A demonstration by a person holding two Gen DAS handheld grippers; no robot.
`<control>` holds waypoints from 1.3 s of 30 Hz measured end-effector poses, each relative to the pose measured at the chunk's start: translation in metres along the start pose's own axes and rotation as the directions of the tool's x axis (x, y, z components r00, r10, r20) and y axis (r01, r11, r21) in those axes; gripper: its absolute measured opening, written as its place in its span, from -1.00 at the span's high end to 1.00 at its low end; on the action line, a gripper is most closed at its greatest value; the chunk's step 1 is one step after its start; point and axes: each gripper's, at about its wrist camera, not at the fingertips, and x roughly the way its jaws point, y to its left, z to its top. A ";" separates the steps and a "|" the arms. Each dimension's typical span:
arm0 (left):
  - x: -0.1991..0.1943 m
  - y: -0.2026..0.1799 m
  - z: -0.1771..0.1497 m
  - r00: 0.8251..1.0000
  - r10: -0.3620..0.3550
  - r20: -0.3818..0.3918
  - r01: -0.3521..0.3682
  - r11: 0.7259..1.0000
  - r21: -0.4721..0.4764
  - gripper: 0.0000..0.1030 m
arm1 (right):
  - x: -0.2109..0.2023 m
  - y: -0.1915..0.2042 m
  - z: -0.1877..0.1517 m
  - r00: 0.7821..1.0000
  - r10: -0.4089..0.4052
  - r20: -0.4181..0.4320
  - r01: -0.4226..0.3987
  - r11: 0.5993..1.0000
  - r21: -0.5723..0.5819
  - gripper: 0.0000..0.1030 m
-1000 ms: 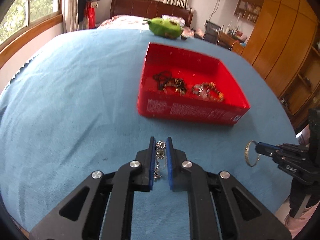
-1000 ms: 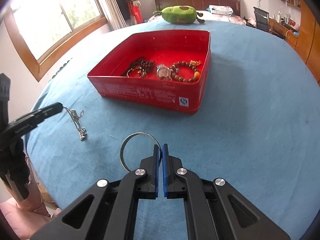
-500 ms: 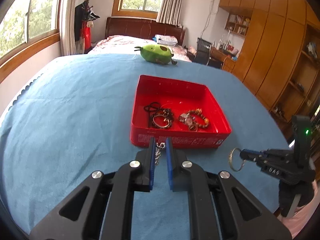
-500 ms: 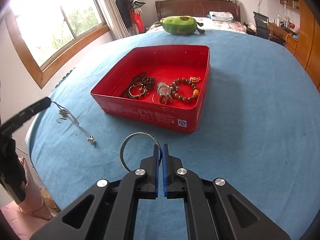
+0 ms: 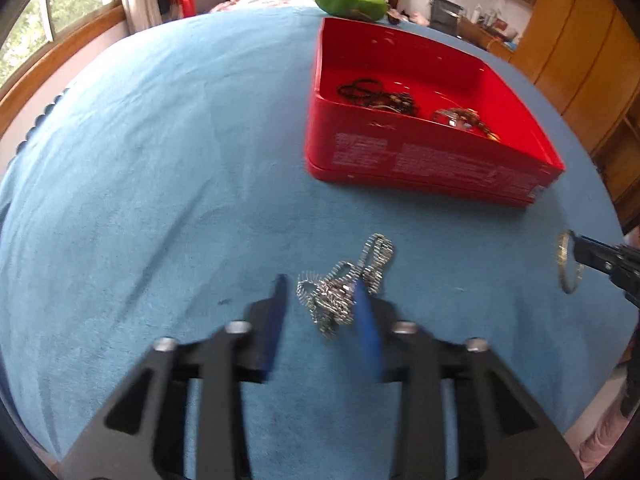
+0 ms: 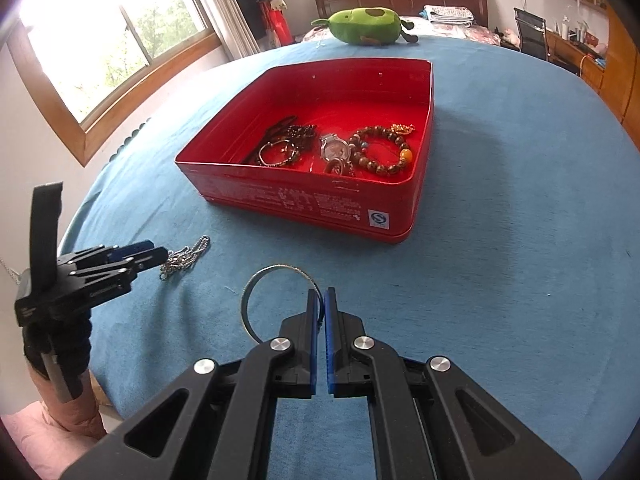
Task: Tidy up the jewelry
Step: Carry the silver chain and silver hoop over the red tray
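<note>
A silver chain [image 5: 340, 292] lies heaped on the blue cloth between the fingers of my left gripper [image 5: 320, 284], whose jaws are opening; the pads do not press on it. In the right wrist view the chain [image 6: 186, 258] rests just ahead of the left gripper [image 6: 150, 256]. My right gripper [image 6: 318, 296] is shut on a thin metal bangle [image 6: 276, 268], held just above the cloth; the bangle [image 5: 566, 268] also shows at the right edge of the left wrist view. The red tin [image 6: 304, 200] holds a bead bracelet [image 6: 380, 152], a watch [image 6: 334, 150] and dark pieces [image 6: 284, 144].
The red tin [image 5: 400, 156] stands beyond both grippers on the blue cloth [image 5: 160, 160]. A green plush toy [image 6: 366, 26] lies at the far edge. Behind are a window at left, a bed, and wooden cupboards at right. A pink sleeve [image 6: 60, 412] shows below the left gripper.
The left gripper has come down to the cloth and its jaws have parted; the chain that hung between them now lies heaped on the cloth. The right gripper keeps the bangle, unmoved.
</note>
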 end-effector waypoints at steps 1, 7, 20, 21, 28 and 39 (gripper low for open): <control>0.002 -0.001 0.000 1.000 0.015 0.001 -0.015 1.000 0.011 0.15 | 0.000 0.000 0.000 1.000 -0.001 0.000 0.001 1.000 0.000 0.95; 0.025 -0.013 -0.008 0.998 0.017 -0.061 -0.013 0.998 0.062 0.07 | 0.000 0.002 0.000 1.000 0.001 0.000 -0.001 1.000 0.003 0.95; 0.009 -0.018 -0.016 1.000 -0.028 0.005 0.027 0.998 0.057 0.80 | -0.005 0.000 0.000 1.000 0.011 0.012 -0.011 1.000 0.007 0.94; 0.004 -0.018 -0.014 0.999 -0.035 0.017 0.034 0.998 0.051 0.80 | -0.006 0.000 0.001 1.000 0.015 0.014 -0.015 1.000 0.008 0.94; -0.040 -0.014 -0.001 0.988 -0.091 0.121 0.088 0.996 0.032 0.81 | -0.016 -0.004 0.009 0.999 0.031 0.043 -0.032 0.999 0.017 0.94; -0.097 -0.027 0.039 0.955 -0.133 0.266 0.123 0.991 0.053 0.81 | -0.036 0.000 0.035 0.994 0.051 0.098 -0.051 0.999 0.001 0.94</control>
